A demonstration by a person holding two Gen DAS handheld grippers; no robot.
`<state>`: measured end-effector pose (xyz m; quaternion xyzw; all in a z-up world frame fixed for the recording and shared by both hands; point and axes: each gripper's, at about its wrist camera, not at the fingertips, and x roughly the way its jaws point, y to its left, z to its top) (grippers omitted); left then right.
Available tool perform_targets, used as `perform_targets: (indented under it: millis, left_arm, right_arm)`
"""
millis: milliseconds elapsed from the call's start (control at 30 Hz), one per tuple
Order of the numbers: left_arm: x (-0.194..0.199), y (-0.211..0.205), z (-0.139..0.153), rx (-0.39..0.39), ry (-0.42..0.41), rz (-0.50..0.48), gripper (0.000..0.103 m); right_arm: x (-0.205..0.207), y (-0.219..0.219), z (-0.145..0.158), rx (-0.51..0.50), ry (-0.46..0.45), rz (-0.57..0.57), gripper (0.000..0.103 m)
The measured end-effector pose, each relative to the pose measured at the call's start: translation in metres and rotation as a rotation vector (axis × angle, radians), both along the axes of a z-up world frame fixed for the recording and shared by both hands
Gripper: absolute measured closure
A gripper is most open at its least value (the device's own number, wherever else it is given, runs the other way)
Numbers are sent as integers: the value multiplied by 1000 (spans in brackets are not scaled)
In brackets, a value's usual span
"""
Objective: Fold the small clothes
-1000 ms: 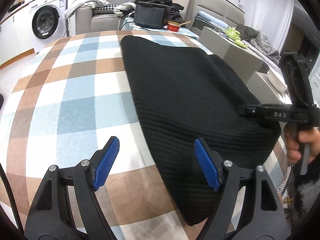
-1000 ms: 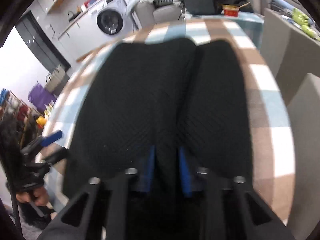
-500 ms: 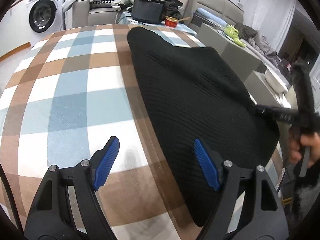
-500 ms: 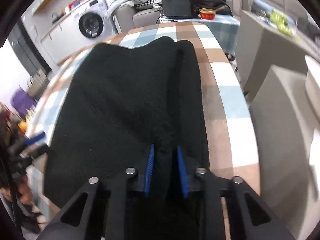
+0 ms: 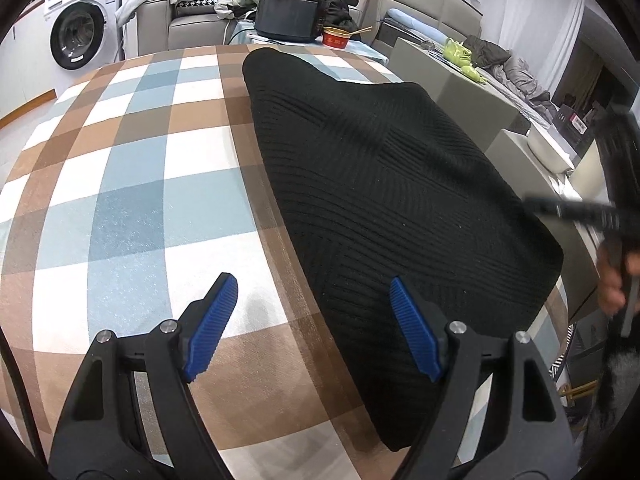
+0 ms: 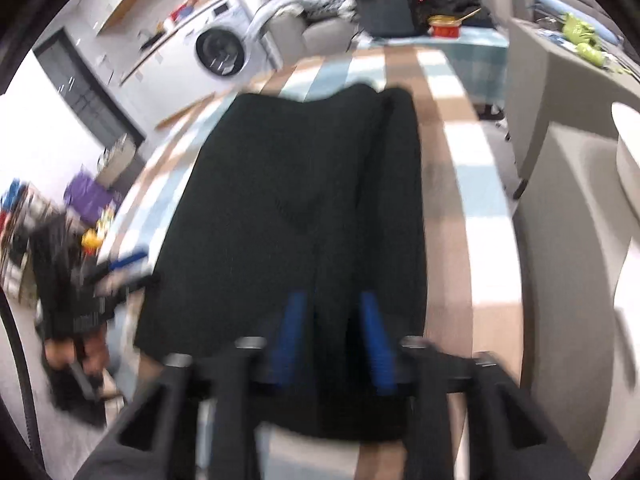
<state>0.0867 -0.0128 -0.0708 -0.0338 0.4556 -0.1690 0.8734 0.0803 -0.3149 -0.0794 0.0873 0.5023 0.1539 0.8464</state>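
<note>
Nearest the lens in the right wrist view, the right gripper (image 6: 334, 336) is hanging over the near edge of the black knit garment (image 6: 304, 208), and its jaws have just been opening; the blue pads are standing apart with a ridge of the cloth between them, not visibly pressing on it, though blur is softening the detail. This is reading as the release that ends one fold. In the left wrist view, the left gripper (image 5: 314, 326) is hovering wide open and holding nothing, its left pad over the bare checked tablecloth (image 5: 132, 200) at about 7 o'clock and its right pad over the garment's near edge at about 5 o'clock.

The next move is probably calling for both grippers to take fresh holds on an edge, likely the near one, and carry it over toward 12 o'clock, keeping the layers aligned.

Further out, the garment is lying flat on the table's right half, stretching from 6 o'clock toward 12 o'clock. It is looking ribbed, thick and soft, with a lengthwise fold ridge toward 1 o'clock in the right wrist view. Beyond the table, a washing machine (image 5: 78, 36) is standing at about 10 o'clock.
</note>
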Motion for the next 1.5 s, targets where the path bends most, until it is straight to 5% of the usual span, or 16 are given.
perform_targets:
  millis: [300, 367, 433, 533, 700, 767, 833, 1100, 1167, 1200, 1233, 1367, 1500]
  left_arm:
    - [3, 10, -2, 3, 3, 49, 27]
    - [5, 13, -2, 1, 4, 62, 27]
    - [7, 16, -2, 0, 4, 72, 27]
    - [10, 19, -1, 4, 1, 82, 27]
    - [17, 19, -5, 5, 18, 81, 27]
    - [16, 18, -4, 12, 11, 77, 27]
    - [15, 18, -2, 2, 14, 76, 27]
    - [15, 5, -6, -22, 25, 43, 27]
    - [17, 0, -8, -28, 29, 29, 27]
    - [17, -1, -7, -28, 29, 26, 27]
    - [17, -3, -6, -25, 26, 21, 27]
    - [14, -3, -2, -16, -1, 11, 26]
    - [15, 2, -8, -17, 29, 32, 26]
  right_arm:
    - [123, 6, -21, 53, 45, -99, 57]
    - [144, 9, -22, 33, 47, -96, 68]
    - [148, 13, -15, 33, 30, -72, 95]
    - [136, 21, 17, -7, -122, -40, 96]
    - [158, 14, -15, -66, 29, -114, 85]
    - [154, 6, -16, 13, 49, -133, 81]
    - [140, 0, -8, 46, 54, -121, 65]
    - [40, -17, -11, 130, 82, -125, 64]
    - [27, -12, -16, 112, 72, -113, 72]
    - [23, -10, -15, 104, 59, -105, 88]
    - [17, -6, -6, 106, 22, -90, 94]
    - [9, -4, -6, 17, 32, -88, 94]
    - [17, -12, -11, 37, 49, -122, 71]
